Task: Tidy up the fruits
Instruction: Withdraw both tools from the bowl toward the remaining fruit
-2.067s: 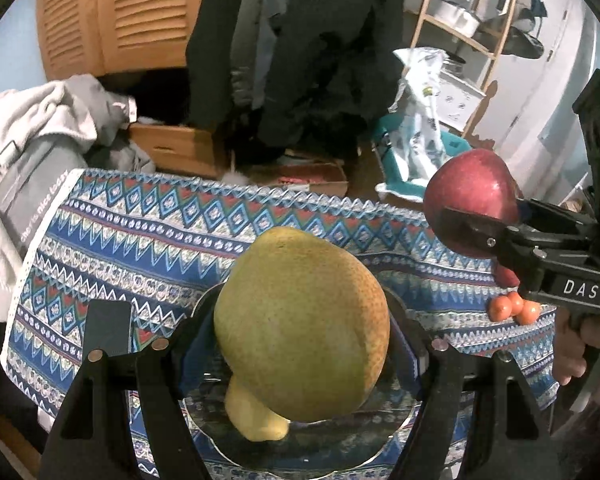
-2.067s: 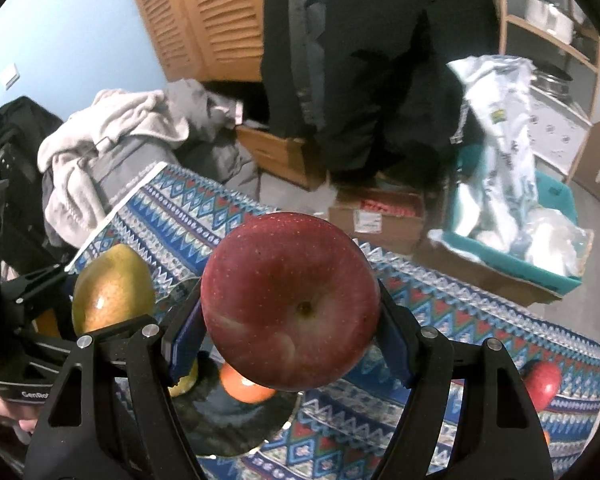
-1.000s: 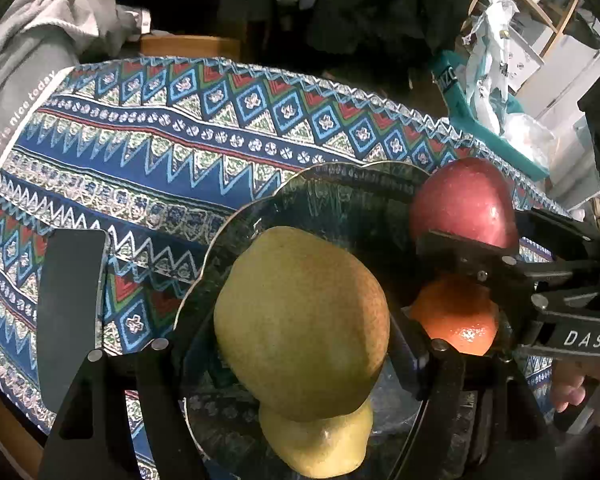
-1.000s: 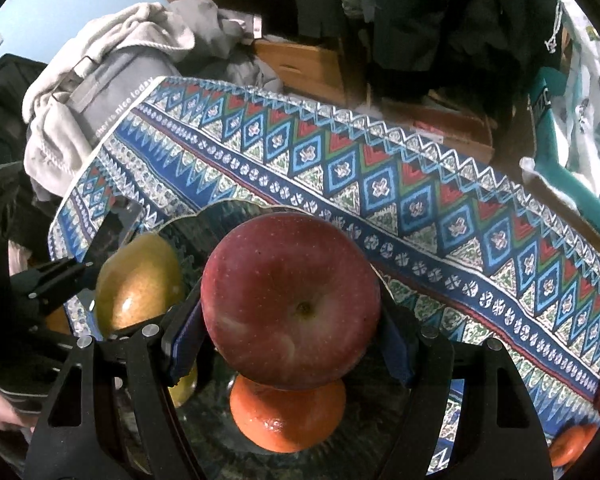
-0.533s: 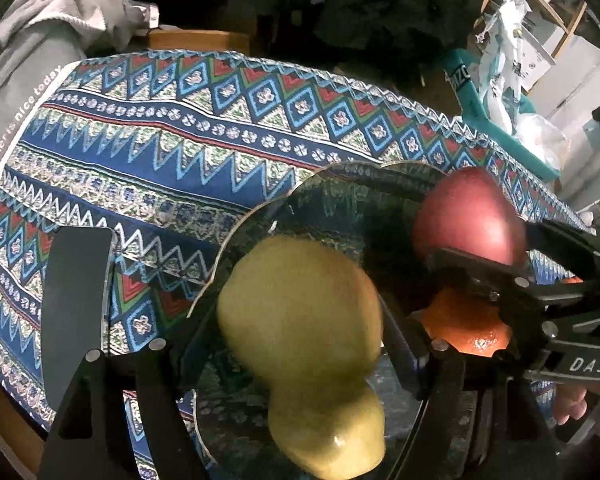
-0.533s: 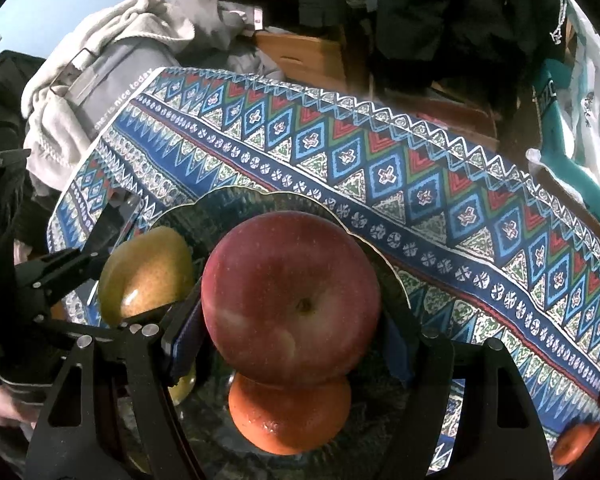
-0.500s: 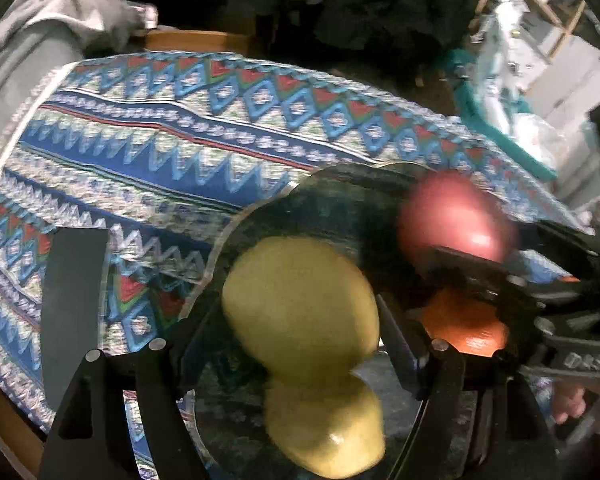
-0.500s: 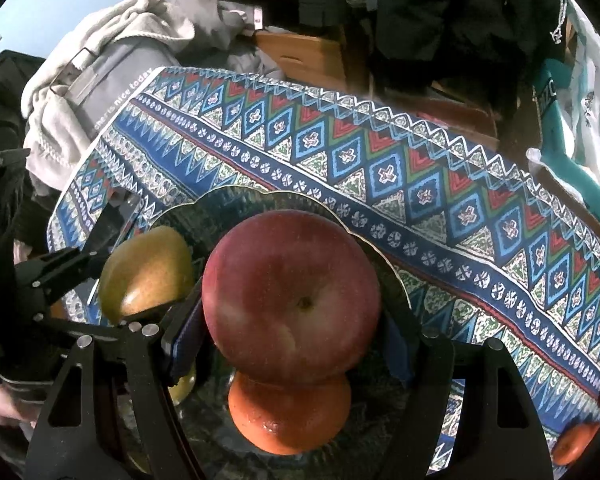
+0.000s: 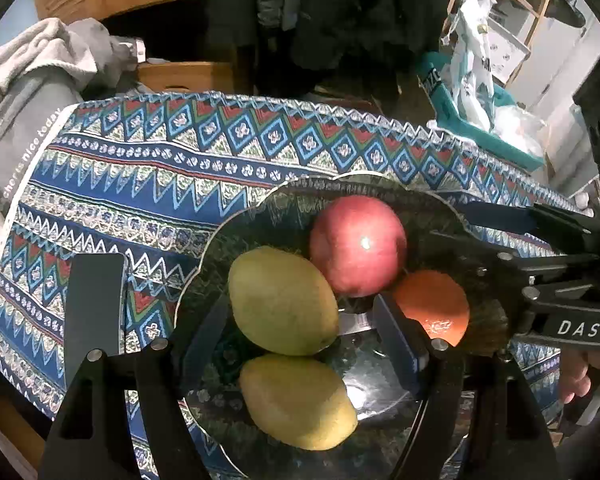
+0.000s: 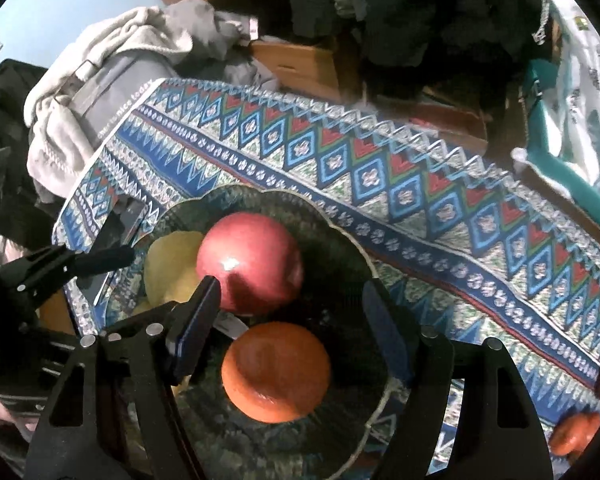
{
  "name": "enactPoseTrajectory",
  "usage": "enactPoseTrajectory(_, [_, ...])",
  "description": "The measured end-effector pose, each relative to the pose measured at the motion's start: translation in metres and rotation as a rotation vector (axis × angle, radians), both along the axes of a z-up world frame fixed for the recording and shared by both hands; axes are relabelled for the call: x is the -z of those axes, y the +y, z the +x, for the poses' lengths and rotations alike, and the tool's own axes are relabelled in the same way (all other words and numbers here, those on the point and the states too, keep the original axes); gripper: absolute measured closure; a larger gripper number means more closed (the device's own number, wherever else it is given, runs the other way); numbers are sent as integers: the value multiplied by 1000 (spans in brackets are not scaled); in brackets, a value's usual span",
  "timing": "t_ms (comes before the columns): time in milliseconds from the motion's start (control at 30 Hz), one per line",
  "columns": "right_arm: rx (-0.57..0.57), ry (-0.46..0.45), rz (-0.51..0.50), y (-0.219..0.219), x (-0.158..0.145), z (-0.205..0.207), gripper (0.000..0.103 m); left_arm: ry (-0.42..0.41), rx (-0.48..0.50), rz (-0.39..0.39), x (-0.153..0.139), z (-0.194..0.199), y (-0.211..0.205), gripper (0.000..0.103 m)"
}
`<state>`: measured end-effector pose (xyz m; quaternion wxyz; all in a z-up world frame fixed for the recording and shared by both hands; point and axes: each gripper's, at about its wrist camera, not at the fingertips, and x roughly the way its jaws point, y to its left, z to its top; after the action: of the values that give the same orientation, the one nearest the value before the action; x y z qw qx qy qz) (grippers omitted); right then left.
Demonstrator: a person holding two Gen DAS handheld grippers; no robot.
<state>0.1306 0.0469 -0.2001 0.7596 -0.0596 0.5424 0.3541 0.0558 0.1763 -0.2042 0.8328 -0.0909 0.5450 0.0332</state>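
Both grippers stood open and empty above the dark glass bowl [image 9: 236, 224]. The left gripper [image 9: 300, 336] held its blue-padded jaws apart on either side of a yellow-green pear [image 9: 282, 300] without pressing it, the fruit resting in the bowl. The right gripper [image 10: 290, 322] likewise stood with its jaws parted, its left pad just in front of a red apple [image 10: 250, 262] and an orange [image 10: 276, 372] showing between them, neither gripped. Inside the bowl the apple lay toward the far rim, the orange beside it, the pear at its near left, and a second yellow pear [image 9: 298, 402] nearest the left camera. The bowl sat on a blue, red and white zigzag-patterned cloth [image 9: 148, 168], with a dark phone [image 9: 94, 308] lying flat just left of it.
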Motion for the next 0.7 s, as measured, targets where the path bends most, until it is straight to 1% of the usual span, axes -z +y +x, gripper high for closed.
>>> enactPoseTrajectory(200, [21,-69,-27,-13,-23,-5,28,-32,7,2,-17,-4,-8,26])
enactPoseTrajectory(400, [46,-137,-61,-30,-45,-12,28,-68,39,2,-35,-7,-25,26])
enactPoseTrajectory(700, [103,-186,-89,-71,-70,-21,28,-112,119,-8,-58,-8,-65,26])
